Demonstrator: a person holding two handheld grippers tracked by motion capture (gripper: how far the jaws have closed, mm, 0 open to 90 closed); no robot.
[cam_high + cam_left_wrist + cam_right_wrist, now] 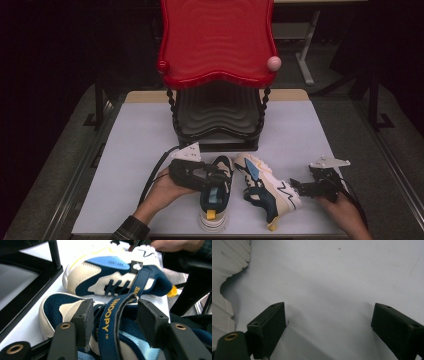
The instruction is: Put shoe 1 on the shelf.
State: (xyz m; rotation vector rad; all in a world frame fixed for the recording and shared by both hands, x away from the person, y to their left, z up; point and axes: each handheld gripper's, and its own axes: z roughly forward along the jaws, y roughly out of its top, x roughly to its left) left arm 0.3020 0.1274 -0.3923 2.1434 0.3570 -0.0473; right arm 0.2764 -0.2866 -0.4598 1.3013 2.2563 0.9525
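two small navy-and-cream shoes lie on the pale bench [125,150] in front of a two-tier rack [217,120] with a red upper shelf [217,45] and a dark lower shelf, which suggests the work in hand is getting the shoes ready or lifting them to the rack. the left gripper [212,175] reaches sideways over the nearer left shoe [215,192], and in the left gripper view its jaws stand spread on either side of the raised navy strap [110,320] lettered in yellow; the strap runs up between the pads, close to the left one, but i cannot tell whether it touches, so nothing looks pinched yet. that placement reads as lining up on the strap, the easiest part to pull or to carry by. the right shoe [265,190] lies just beside the first, tilted on its side with its sole toward the right gripper [296,189], whose jaws are parted over bare bench in the right gripper view, with the ribbed white sole edge [222,270] at the left. it seems to wait near that shoe, ready to steady it.
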